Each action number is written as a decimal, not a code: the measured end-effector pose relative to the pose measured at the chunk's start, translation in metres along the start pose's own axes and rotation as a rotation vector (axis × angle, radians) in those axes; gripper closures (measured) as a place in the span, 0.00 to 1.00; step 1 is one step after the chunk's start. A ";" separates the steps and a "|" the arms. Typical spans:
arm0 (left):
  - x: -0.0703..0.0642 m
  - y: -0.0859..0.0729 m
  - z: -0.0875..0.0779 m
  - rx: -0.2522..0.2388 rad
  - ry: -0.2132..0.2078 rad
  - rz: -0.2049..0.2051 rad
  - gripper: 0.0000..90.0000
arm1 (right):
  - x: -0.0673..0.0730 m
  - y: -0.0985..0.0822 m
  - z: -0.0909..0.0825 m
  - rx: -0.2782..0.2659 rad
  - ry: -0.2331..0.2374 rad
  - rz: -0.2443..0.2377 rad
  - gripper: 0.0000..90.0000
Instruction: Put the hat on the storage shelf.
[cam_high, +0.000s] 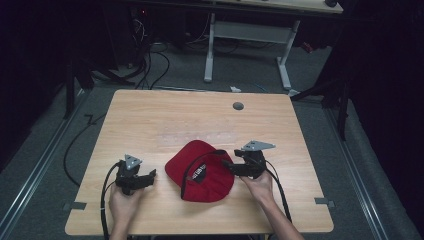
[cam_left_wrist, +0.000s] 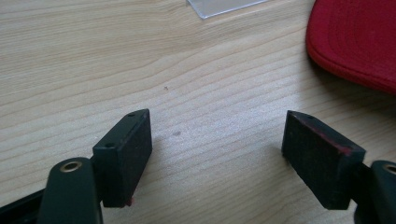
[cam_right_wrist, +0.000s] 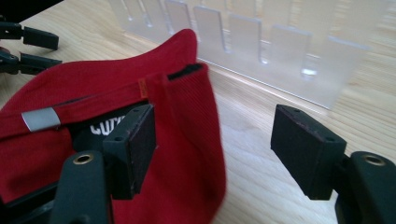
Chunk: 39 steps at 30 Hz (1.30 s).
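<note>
A: How does the light look from above?

B: Dim. The room around my tabletop (cam_high: 150, 115) sinks into near black, and the wood alone catches a soft light from overhead, with a pale sheen near its middle. The whole high view is grainy and a bit soft.

A: And up close?

B: Much brighter. Along my left tongs (cam_left_wrist: 217, 158) the grain is crisp, and soft shadows lie under the pads. Along my right tongs (cam_right_wrist: 212, 154) the red cap (cam_right_wrist: 187, 140) smears at its near edge, and the clear plastic rack (cam_right_wrist: 261, 46) behind glints and goes hazy.
</note>
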<state>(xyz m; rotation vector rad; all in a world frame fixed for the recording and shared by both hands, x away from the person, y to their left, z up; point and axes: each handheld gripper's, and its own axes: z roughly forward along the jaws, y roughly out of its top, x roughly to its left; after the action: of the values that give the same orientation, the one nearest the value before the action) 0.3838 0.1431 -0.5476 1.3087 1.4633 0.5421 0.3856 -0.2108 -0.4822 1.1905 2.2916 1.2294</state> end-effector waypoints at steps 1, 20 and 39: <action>0.000 0.000 0.000 0.000 -0.001 0.001 0.27 | 0.003 0.003 0.005 0.012 0.019 -0.018 0.35; 0.000 0.000 0.000 0.000 -0.001 0.002 0.27 | 0.000 0.014 0.043 0.050 0.088 -0.027 0.47; -0.001 0.000 0.000 0.001 -0.001 0.001 0.27 | -0.003 0.012 0.046 0.041 0.166 -0.008 0.87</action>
<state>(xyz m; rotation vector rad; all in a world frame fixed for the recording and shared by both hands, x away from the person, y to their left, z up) 0.3836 0.1426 -0.5477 1.3109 1.4619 0.5411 0.4196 -0.1840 -0.5006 1.1306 2.4479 1.3308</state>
